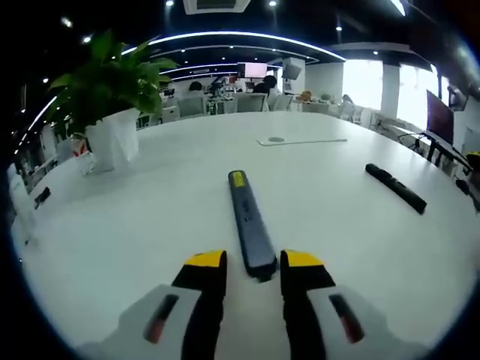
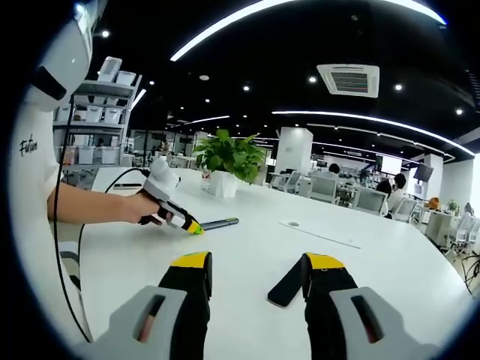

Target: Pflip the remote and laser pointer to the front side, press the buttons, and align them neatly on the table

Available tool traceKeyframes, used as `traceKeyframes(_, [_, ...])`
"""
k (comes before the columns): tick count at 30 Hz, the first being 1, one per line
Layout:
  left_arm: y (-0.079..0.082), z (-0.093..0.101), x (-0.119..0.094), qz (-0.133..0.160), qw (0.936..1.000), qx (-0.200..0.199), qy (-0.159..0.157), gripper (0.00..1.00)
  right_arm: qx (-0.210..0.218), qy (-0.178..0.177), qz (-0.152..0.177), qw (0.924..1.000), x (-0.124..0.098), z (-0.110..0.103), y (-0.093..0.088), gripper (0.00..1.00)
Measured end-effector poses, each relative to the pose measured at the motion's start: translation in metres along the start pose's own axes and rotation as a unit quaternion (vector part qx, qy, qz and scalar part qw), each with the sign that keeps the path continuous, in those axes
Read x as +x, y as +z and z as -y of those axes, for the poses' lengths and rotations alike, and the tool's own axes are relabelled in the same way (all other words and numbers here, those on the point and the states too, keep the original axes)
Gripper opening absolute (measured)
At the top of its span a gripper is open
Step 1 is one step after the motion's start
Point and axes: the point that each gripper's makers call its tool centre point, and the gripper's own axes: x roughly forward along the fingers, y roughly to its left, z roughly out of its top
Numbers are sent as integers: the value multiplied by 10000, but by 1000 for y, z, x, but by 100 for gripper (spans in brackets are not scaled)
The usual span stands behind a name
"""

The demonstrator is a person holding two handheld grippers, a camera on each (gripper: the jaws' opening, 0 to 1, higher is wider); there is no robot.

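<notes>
In the left gripper view, the left gripper (image 1: 253, 270) hovers low over the white desk (image 1: 150, 217) with its yellow-tipped jaws spread narrowly on either side of the near end of a long dark grey laser pointer (image 1: 250, 223). The pointer lies flat, running away from the gripper, with a small yellow patch at its far end. The jaws flank it without clearly touching it. Far to the right lies a black remote (image 1: 396, 187), well apart from the pointer and angled across the desk. A potted plant (image 1: 111, 105) stands at the far left, and a flat white sheet (image 1: 301, 140) lies farther back.

In the right gripper view, the right gripper (image 2: 257, 281) is open wide above the desk, and the black remote (image 2: 286, 285) lies just beside the inner face of its right jaw; whether they touch, I cannot tell. Farther off to the left, a person's hand (image 2: 139, 208) holds the left gripper with its tips at the pointer's end.
</notes>
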Motion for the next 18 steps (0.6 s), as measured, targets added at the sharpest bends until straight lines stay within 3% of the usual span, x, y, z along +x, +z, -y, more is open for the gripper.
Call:
traceKeyframes(13, [0, 2, 4, 105, 9999, 79, -88, 30, 120, 11, -31, 9999, -3, -1, -8, 50])
traceKeyframes(18, [0, 3, 3, 70, 10000, 44, -52, 30, 76, -14, 41, 10000, -3, 1, -1, 50])
